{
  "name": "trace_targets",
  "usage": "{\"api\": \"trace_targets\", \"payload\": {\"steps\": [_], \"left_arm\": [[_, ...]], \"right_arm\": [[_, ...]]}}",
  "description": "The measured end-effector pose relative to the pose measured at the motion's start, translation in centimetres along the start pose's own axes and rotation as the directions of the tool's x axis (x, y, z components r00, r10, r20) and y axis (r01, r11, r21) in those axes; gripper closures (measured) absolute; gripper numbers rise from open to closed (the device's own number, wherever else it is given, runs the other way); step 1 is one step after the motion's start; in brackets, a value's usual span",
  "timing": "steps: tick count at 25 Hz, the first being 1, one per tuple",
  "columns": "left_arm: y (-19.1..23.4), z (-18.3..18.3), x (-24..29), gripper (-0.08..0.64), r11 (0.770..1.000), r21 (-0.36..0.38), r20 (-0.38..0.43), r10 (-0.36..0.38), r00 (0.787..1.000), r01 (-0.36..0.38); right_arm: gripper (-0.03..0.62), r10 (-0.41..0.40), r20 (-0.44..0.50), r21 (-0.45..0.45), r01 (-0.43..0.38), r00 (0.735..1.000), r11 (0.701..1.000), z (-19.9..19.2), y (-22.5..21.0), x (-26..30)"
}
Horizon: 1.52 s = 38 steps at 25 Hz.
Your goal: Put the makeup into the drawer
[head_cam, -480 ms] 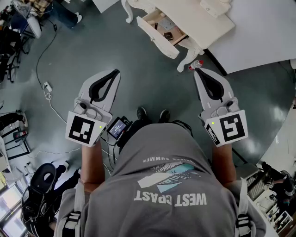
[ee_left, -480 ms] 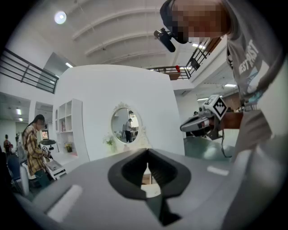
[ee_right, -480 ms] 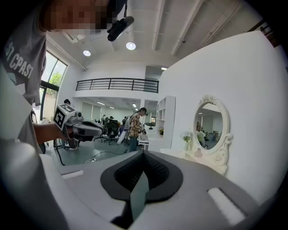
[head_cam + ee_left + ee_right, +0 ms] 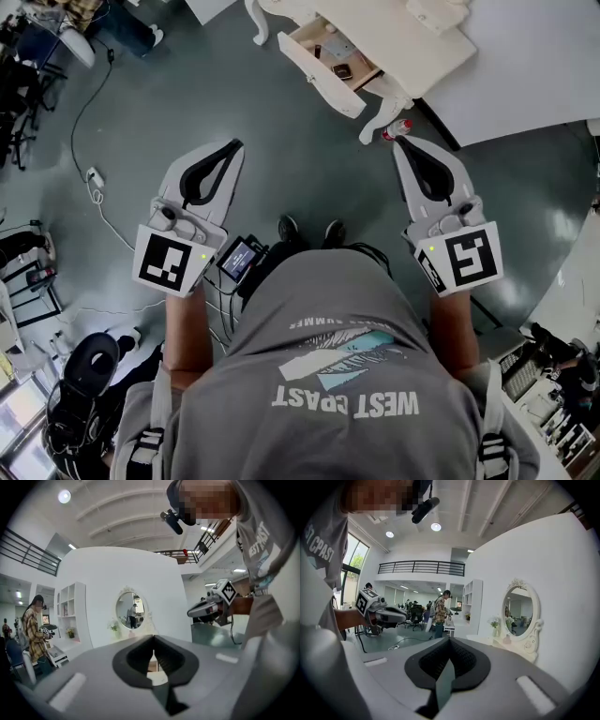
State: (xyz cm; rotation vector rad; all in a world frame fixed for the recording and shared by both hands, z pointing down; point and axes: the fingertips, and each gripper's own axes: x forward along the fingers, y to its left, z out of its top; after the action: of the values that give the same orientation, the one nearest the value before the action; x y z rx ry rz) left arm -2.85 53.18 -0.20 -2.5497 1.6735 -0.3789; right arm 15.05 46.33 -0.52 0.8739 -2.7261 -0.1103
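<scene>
The person holds both tools out over the grey floor [image 4: 281, 131], well short of the white bench [image 4: 412, 37]. The left hand-held gripper [image 4: 234, 146] is clenched with nothing between its jaws. The right hand-held gripper [image 4: 397, 142] is likewise clenched and empty. At the bench's front edge the drawer [image 4: 314, 67] stands pulled out, and a small dark makeup case [image 4: 342, 72] lies inside it. A red-capped bottle [image 4: 397, 129] lies on the floor beside the bench's corner leg.

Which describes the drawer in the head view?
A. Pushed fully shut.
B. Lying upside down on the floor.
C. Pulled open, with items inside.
C: the drawer stands pulled out of the dresser, with small items lying in it.
</scene>
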Motion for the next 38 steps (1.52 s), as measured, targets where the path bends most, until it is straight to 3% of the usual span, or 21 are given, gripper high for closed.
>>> {"api": "trace_targets", "payload": {"steps": [12,23,29,33,38], "left_arm": [[3.7,-1.5,-1.7,0.558,1.0,-0.015,0.003,-0.025,1.0,0.025],[7.4,-2.7,-2.5,0.558,0.997,-0.004,0.036,-0.076,0.996,0.076],[8.5,-2.9,-0.6,0.558,0.997,-0.007,0.036,-0.082,0.996,0.082],[9.3,-3.9,2.7,0.558,0.998,-0.01,0.005,-0.068,0.998,0.068],[10.8,-3.1,5.4,0.558,0.999,-0.007,-0.026,-0.044,0.999,0.044]], "right_arm": [[0.591,-0.019,-0.002,0.029,0.019,1.0,0.999,1.2,2.4,3.2],[0.571,-0.087,0.028,0.07,0.085,0.996,0.994,2.6,4.2,5.5],[0.569,-0.11,0.019,0.081,0.108,0.994,0.991,2.3,2.2,6.7],[0.571,-0.092,0.023,0.098,0.089,0.995,0.991,0.7,-0.8,9.2],[0.571,-0.065,0.042,0.115,0.06,0.997,0.992,1.4,-3.9,11.6]]}}
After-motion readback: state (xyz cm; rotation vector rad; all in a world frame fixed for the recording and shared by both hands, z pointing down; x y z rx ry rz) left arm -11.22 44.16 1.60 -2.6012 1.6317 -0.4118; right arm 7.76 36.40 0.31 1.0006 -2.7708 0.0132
